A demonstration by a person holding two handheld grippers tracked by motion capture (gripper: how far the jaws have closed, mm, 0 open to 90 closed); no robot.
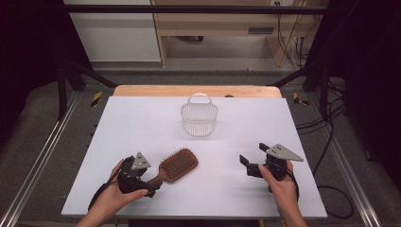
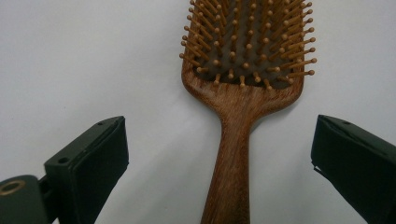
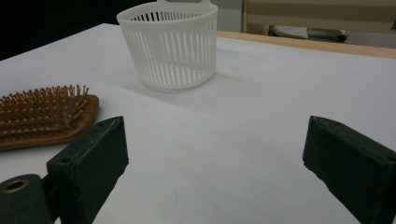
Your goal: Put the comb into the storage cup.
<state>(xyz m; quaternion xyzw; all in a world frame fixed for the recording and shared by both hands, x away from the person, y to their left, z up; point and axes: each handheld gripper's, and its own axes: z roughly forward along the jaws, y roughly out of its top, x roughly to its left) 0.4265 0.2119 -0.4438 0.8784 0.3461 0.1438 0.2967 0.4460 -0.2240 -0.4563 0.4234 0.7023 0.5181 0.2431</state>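
A wooden paddle hairbrush [image 1: 178, 164] lies bristles up on the white table [image 1: 142, 127], its handle pointing toward the near left. My left gripper [image 1: 150, 182] is open, and the brush handle [image 2: 231, 163] runs between its two jaws without either pad touching it. My right gripper [image 1: 254, 154] hovers open over bare table at the near right, with nothing between its jaws [image 3: 215, 158]. A white slatted plastic basket [image 1: 199, 115] stands upright toward the far middle of the table. From the right gripper view, the basket [image 3: 170, 44] is ahead and the hairbrush [image 3: 44, 114] is off to the left.
A strip of wooden tabletop [image 1: 196, 91] shows beyond the white sheet's far edge. Metal rails [image 1: 42, 156] run along both sides of the table. Cables [image 1: 331, 118] hang on the floor at the right.
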